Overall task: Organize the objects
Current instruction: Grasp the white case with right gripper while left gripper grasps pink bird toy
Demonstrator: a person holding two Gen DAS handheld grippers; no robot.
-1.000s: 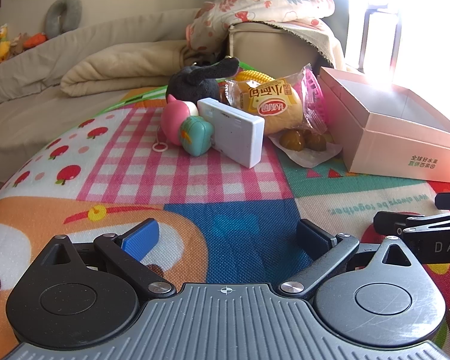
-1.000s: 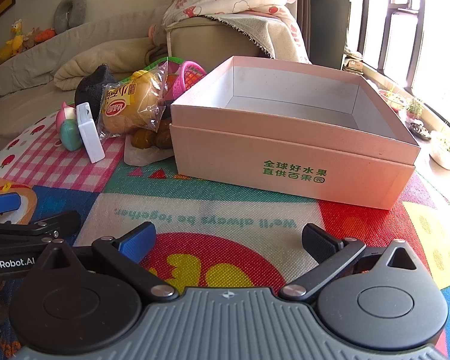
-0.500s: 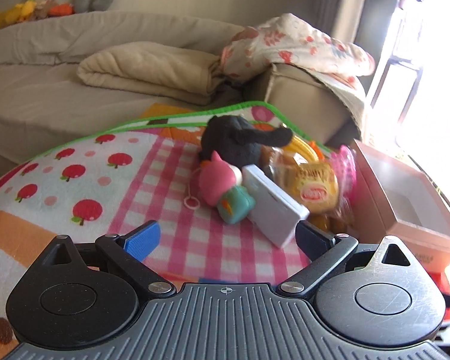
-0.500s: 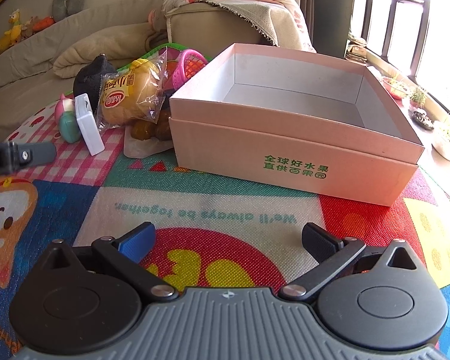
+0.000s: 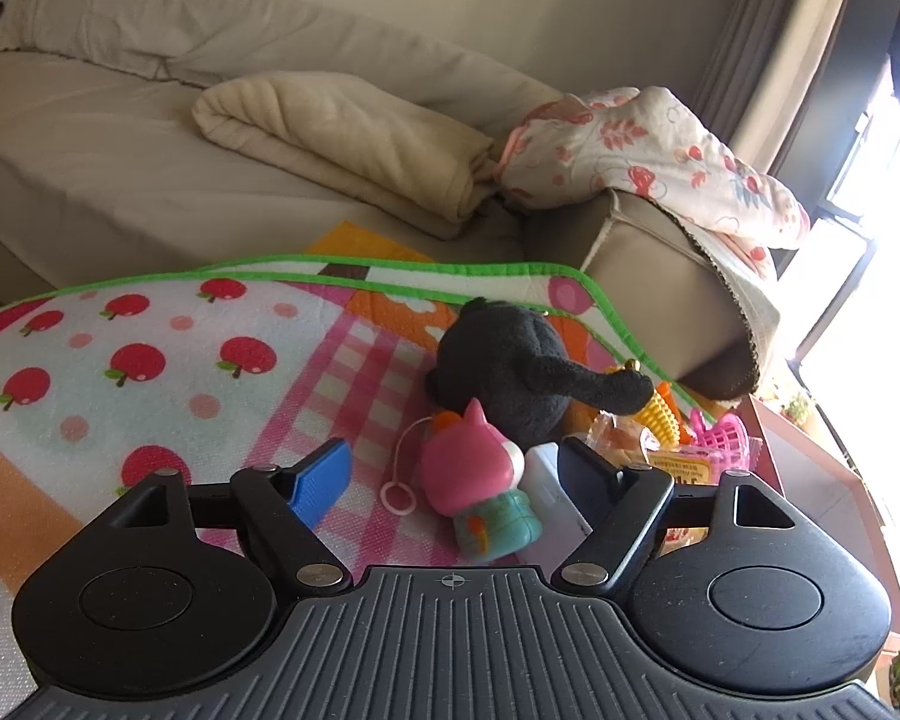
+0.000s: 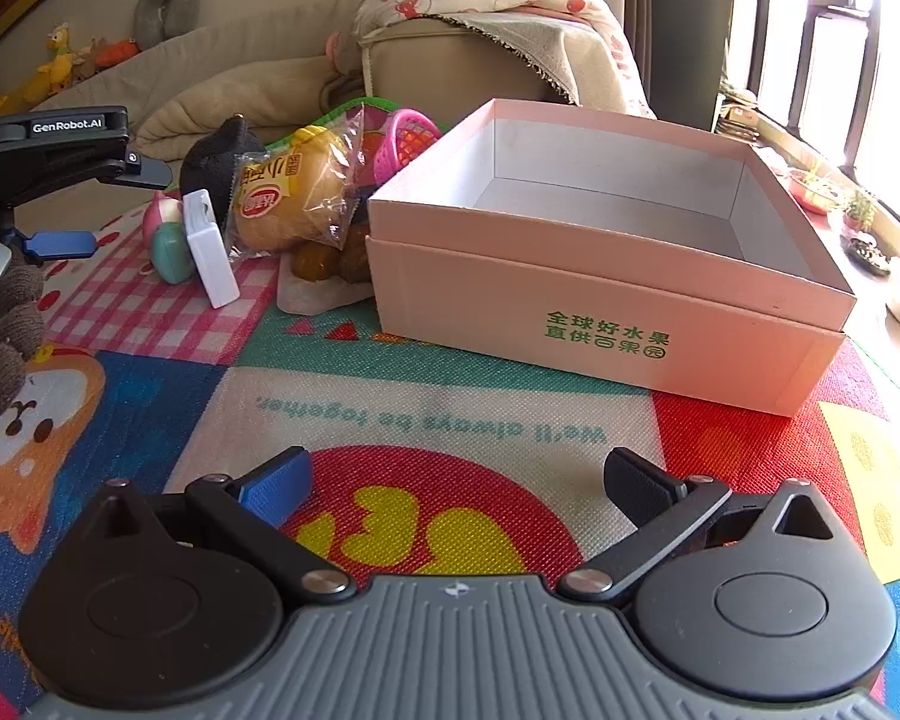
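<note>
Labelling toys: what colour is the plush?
Dark grey, nearly black plush; clearest in the left wrist view.

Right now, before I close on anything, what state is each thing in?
left gripper: open, pink toy between its fingers, not gripped
right gripper: open, holding nothing, over the mat
pink box: open, nothing visible inside
pink toy: lying on the mat
white case: propped on edge
bagged bun: wrapper looks sealed
black plush: resting on the mat

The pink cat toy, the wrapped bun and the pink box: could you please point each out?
pink cat toy (image 5: 465, 468), left wrist view, on its pink head.
wrapped bun (image 6: 291, 198), right wrist view, on its wrapper's front.
pink box (image 6: 600, 318), right wrist view, on its front wall.
</note>
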